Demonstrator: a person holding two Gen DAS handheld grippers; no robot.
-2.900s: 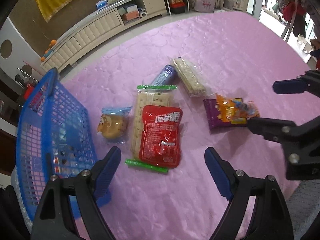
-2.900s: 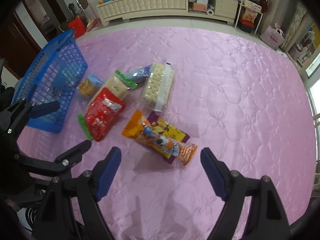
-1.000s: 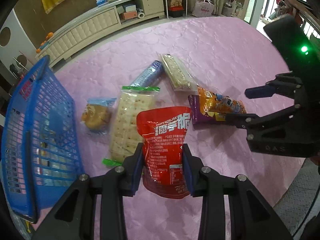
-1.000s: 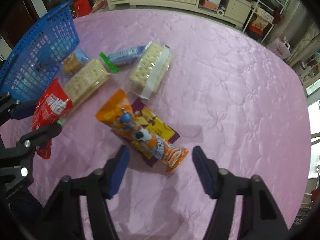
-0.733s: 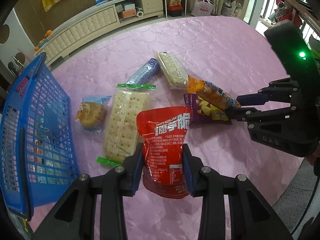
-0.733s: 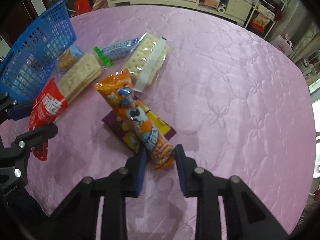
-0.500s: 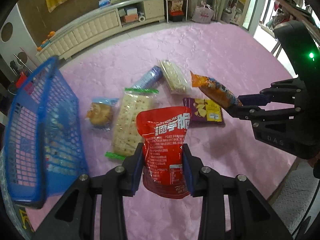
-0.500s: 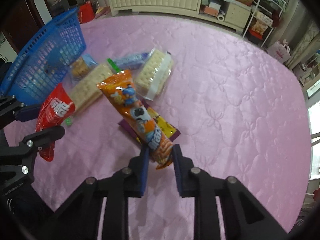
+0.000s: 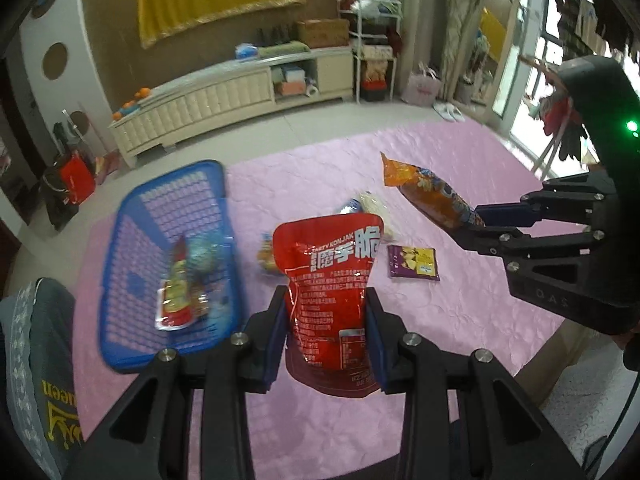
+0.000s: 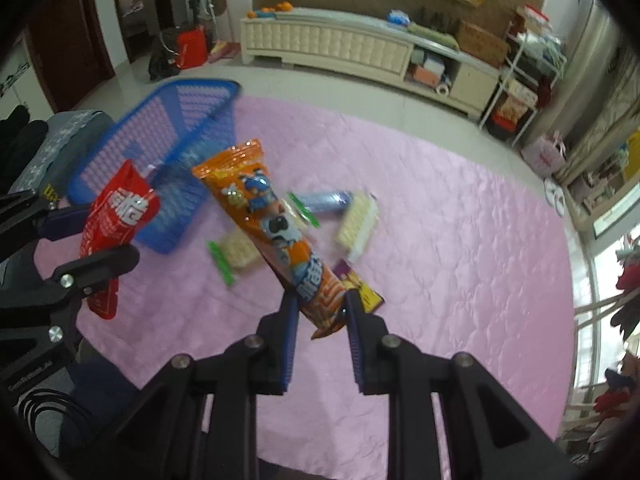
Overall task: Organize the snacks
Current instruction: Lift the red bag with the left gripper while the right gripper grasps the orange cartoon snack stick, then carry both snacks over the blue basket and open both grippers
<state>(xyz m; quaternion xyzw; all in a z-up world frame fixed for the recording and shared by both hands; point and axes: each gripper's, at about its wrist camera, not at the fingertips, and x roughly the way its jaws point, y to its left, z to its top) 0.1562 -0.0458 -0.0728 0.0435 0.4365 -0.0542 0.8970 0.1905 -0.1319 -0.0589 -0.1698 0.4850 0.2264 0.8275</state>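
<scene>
My left gripper (image 9: 326, 320) is shut on a red konjac snack pouch (image 9: 332, 272) and holds it above the pink tablecloth (image 9: 460, 312). The same pouch (image 10: 120, 216) appears at the left of the right wrist view. My right gripper (image 10: 320, 312) is shut on the lower end of a long orange snack pack (image 10: 276, 232), lifted off the table; that pack (image 9: 432, 196) shows at the right of the left wrist view. A blue plastic basket (image 9: 132, 248) with a few packets inside stands at the left, also seen as the basket (image 10: 176, 136) in the right wrist view.
On the cloth lie a purple packet (image 9: 414, 262), a pale cracker pack (image 10: 358, 222), a blue tube pack (image 10: 328, 200), a green-ended cracker pack (image 10: 236, 252) and a small bun packet (image 9: 266, 256). A grey cushion (image 9: 36, 360) sits at the near left. The table's edge runs at right.
Both grippers have risen with their packs, so the table looks further away. The right gripper shut on the orange pack about a second ago and lifted it off the purple packet.
</scene>
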